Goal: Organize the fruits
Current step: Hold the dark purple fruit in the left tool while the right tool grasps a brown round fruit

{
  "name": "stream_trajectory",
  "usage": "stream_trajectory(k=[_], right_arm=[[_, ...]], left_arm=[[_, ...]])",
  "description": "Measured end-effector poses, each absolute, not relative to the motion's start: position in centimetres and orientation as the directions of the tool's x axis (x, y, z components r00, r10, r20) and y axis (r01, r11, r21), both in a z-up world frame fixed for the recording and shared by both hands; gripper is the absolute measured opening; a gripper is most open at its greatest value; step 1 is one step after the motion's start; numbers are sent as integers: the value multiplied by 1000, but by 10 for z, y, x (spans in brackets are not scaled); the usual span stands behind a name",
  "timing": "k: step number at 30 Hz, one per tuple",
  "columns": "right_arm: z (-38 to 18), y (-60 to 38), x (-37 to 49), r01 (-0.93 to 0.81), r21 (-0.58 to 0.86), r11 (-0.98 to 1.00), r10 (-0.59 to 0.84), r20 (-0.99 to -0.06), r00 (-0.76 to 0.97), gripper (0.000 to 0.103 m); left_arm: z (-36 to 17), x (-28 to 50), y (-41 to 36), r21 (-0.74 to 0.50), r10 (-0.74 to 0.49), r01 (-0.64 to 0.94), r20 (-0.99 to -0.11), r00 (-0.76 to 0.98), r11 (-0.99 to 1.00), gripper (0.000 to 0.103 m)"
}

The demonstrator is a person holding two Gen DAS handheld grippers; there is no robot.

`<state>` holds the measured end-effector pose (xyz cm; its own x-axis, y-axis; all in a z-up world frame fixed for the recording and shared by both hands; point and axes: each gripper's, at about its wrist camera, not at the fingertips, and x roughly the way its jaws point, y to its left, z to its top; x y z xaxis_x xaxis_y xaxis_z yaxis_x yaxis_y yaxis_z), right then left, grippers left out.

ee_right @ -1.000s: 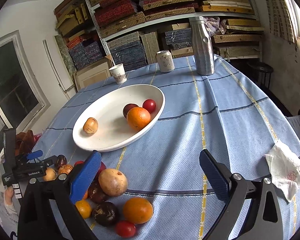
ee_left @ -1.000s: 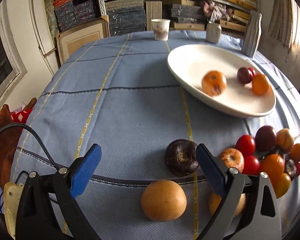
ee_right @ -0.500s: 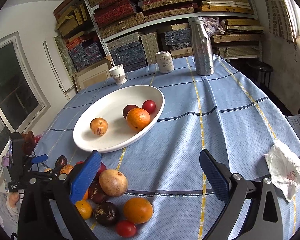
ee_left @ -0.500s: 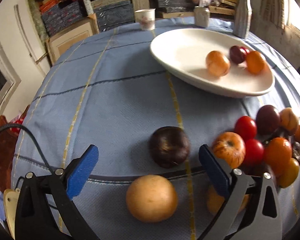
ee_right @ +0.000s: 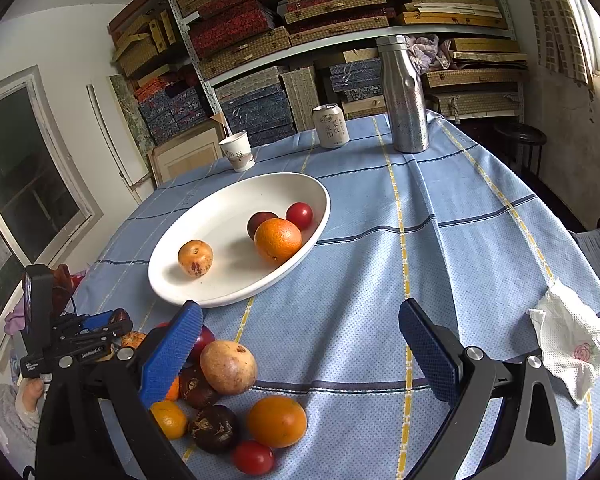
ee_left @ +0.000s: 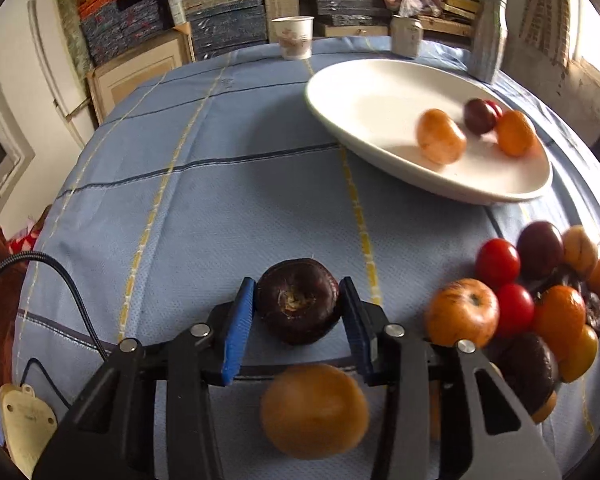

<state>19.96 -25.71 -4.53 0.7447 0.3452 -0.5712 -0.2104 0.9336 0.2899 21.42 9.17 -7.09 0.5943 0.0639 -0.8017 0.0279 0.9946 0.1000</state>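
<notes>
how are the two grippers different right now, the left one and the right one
The left gripper has its blue pads closed against a dark brown, wrinkled round fruit resting on the blue tablecloth; the right gripper is wide open and holds nothing. The left sits low at the fruit; the right hangs over bare cloth beside the fruit pile. Both have black frames and blue pads.

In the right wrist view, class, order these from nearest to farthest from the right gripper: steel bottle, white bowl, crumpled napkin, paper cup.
1. Crumpled napkin, just right of the right gripper.
2. White bowl, ahead left.
3. Paper cup, behind the bowl.
4. Steel bottle, far edge; close to the cup's depth.
</notes>
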Motion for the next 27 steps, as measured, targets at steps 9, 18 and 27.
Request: stream_trajectory(k=[9, 18, 27], right_arm=[[-50, -238, 197, -337, 344, 877, 480, -576, 662, 99], [-64, -215, 202, -399, 361, 843, 535, -638, 554, 91], [-77, -190, 206, -432, 230, 872, 454, -709, 539, 74]], left_arm=[[-66, 219, 119, 91, 132, -99, -796, 591, 991, 42], [-62, 216, 121, 67, 111, -95, -789, 604, 993, 42], [-60, 215, 118, 67, 105, -84, -786, 610, 994, 42]])
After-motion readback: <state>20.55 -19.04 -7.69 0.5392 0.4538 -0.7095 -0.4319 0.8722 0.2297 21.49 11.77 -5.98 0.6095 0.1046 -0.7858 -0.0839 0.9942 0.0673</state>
